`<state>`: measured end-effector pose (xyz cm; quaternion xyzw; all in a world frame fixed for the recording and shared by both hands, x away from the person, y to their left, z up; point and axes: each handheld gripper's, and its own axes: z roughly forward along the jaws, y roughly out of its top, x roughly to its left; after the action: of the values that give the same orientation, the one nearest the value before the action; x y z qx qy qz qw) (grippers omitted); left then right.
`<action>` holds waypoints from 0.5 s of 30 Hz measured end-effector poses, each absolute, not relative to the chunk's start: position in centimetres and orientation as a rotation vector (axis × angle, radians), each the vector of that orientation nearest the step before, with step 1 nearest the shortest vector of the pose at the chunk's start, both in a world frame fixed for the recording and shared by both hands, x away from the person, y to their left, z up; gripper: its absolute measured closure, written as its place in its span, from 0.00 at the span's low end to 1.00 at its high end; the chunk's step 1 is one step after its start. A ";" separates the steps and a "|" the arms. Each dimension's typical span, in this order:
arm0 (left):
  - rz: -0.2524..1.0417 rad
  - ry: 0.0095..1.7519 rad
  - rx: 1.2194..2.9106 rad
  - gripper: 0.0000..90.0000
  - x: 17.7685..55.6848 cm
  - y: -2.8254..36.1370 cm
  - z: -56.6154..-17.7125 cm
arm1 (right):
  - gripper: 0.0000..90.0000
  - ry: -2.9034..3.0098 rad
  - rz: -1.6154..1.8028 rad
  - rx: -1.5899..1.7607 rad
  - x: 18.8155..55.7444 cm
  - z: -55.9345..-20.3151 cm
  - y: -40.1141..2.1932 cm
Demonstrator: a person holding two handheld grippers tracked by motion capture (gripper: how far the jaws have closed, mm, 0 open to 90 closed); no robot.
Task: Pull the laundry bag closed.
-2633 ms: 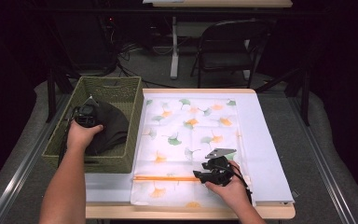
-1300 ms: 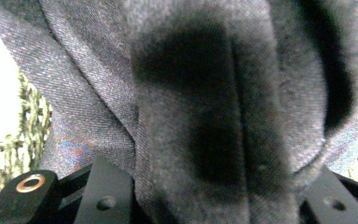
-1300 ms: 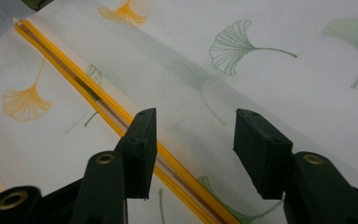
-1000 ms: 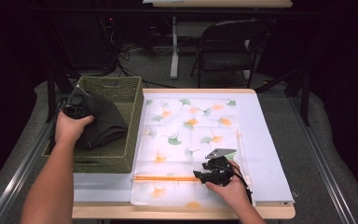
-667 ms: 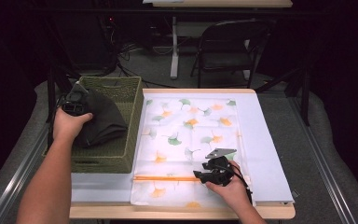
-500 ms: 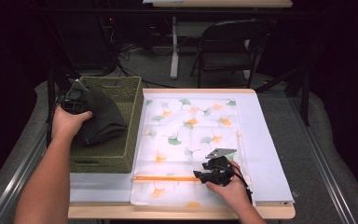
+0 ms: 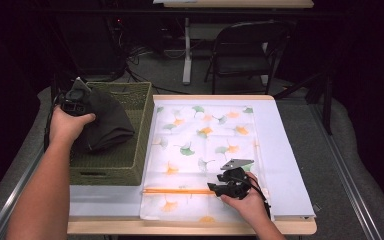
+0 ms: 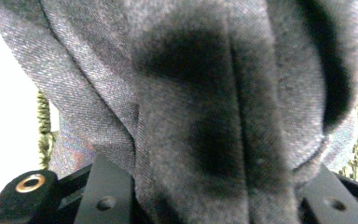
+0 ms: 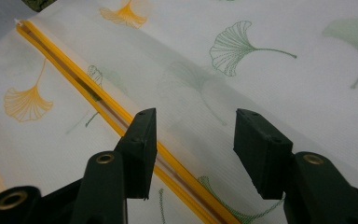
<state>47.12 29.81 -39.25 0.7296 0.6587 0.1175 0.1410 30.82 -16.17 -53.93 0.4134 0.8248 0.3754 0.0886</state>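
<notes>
The left gripper [image 7: 75,100] is up over the far left corner of the green woven basket [image 7: 130,165], which sits at the left edge of the table [image 7: 290,150]. Its jaws are partly closed and squeeze a thick fold of the dark grey cloth [image 7: 105,122]. In the left gripper view the grey cloth [image 8: 205,116] bunches up between the two black jaws and hangs down in front of them. In the high view the cloth is lifted at the top and the rest of it droops down into the basket. The right gripper [image 7: 215,187] lies low near the front edge of the table, on the white bag with leaf pictures [image 7: 205,140]. The bag is spread flat in the middle of the table, just beside the basket. An orange zipper [image 7: 180,190] runs across the bag near its front end. In the right gripper view the jaws stand open with nothing held between them, and the orange zipper [image 9: 74,77] passes under the left jaw. The right gripper [image 9: 193,149] has white bag cloth [image 9: 261,65] under it.
</notes>
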 end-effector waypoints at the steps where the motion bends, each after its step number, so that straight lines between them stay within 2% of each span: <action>1: 0.339 1.902 2.110 0.65 47.1 29.8 -39.1 | 0.55 2.455 1.117 1.230 30.8 -53.9 -16.2; 15: 0.353 1.871 2.135 0.64 46.6 29.4 -36.6 | 0.55 2.455 1.116 1.230 30.8 -53.9 -16.2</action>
<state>46.57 29.44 -36.59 0.7389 0.6476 0.1223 0.1401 30.81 -16.17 -53.93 0.4132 0.8251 0.3750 0.0888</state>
